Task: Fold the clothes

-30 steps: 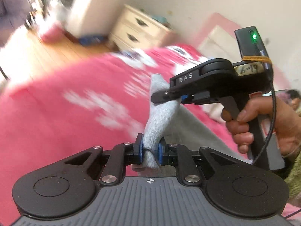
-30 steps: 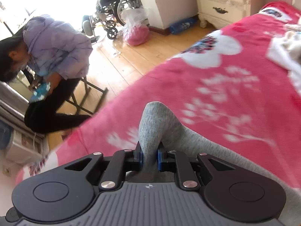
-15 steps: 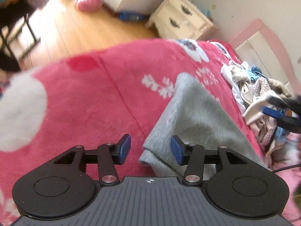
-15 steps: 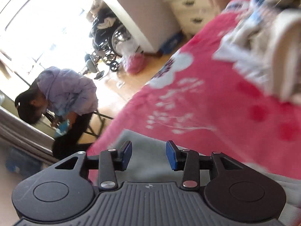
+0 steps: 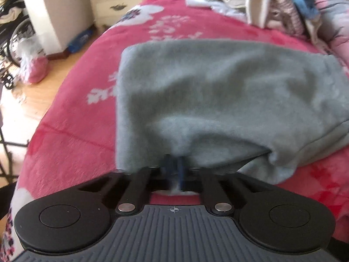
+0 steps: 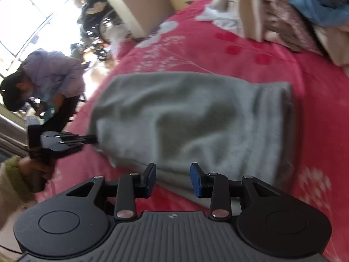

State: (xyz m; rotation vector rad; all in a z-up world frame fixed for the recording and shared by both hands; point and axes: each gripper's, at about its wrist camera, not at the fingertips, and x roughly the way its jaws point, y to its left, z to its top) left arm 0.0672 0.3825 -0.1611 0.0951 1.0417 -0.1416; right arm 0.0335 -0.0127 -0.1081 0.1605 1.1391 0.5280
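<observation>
My left claw [image 5: 174,170] has just closed and is clamped on the near edge of the grey garment [image 5: 218,91] lying on the bed [image 5: 72,131]. My right claw [image 6: 173,179] stands apart, its jaws just narrowing, with the hem between them unpinched. I judge another fold is starting; next, the right must grip.

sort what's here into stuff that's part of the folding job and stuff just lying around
Part of the job:
- grey garment, spread on the red floral blanket
- left claw, shut on the garment's near edge
- right claw, open over the garment's edge
- heap of unfolded clothes

Just lying about:
- cream dresser
- wheelchair
- pink bag
</observation>
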